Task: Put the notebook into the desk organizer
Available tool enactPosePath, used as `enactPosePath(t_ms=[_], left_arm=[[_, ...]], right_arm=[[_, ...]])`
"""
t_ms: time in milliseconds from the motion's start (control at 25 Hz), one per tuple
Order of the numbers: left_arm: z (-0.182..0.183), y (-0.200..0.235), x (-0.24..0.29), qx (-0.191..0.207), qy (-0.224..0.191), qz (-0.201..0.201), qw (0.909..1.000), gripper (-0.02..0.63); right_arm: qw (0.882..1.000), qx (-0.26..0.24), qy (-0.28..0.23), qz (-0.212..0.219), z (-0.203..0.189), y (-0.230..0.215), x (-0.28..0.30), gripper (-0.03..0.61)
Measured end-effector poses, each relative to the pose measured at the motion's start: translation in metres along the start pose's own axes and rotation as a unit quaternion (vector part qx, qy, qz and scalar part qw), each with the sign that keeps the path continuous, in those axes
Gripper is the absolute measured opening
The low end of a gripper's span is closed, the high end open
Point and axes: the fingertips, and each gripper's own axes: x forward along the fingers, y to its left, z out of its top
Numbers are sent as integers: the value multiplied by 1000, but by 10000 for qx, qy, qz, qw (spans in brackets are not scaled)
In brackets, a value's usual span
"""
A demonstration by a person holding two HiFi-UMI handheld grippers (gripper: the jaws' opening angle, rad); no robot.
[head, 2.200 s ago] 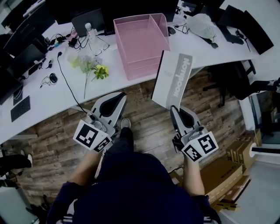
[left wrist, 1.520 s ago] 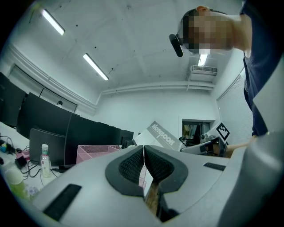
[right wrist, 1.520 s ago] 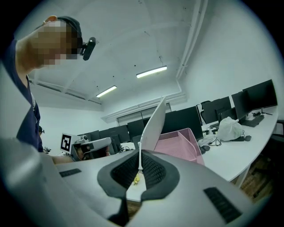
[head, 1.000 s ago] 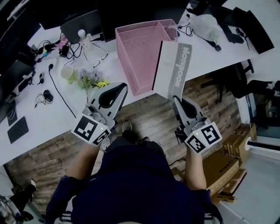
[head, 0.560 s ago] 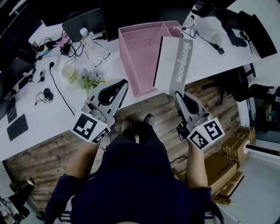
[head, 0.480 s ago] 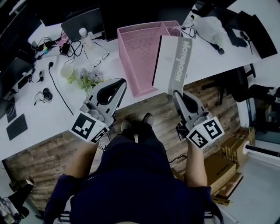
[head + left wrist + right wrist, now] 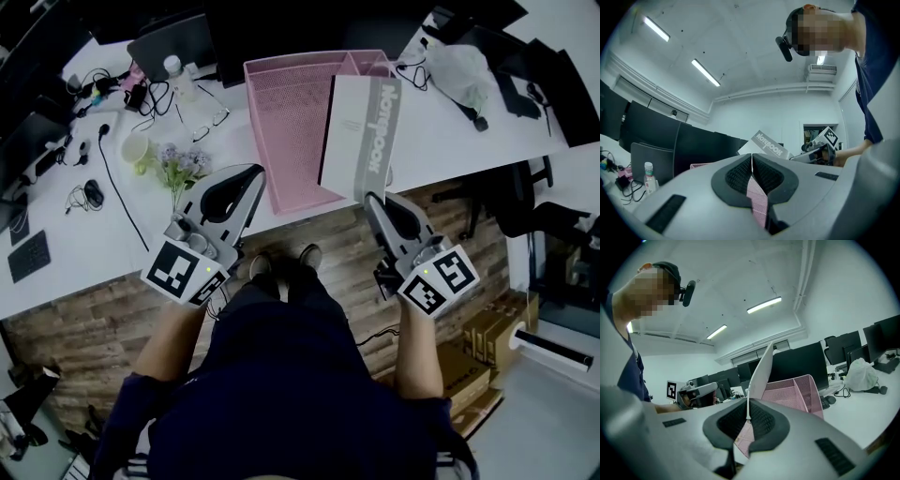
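The notebook [image 7: 359,136] carried the word "Notebook" in white letters along its grey band; the finer print on its white cover was too small to read.

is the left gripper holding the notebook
No, the left gripper is shut with nothing between its jaws; the notebook is clamped by the right gripper.
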Motion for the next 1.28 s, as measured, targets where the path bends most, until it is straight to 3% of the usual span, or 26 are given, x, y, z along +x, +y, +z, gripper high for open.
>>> enactPosePath(t_ms=[640,1280], left_arm=[[-11,-2,34,-50,61,631,9980,31],[-22,-3,47,-117,150,930,9955,31]], right_arm=[[9948,344,402,868,-2,-43,10,9],[9882,754,800,1063,-16,-76,13,11]])
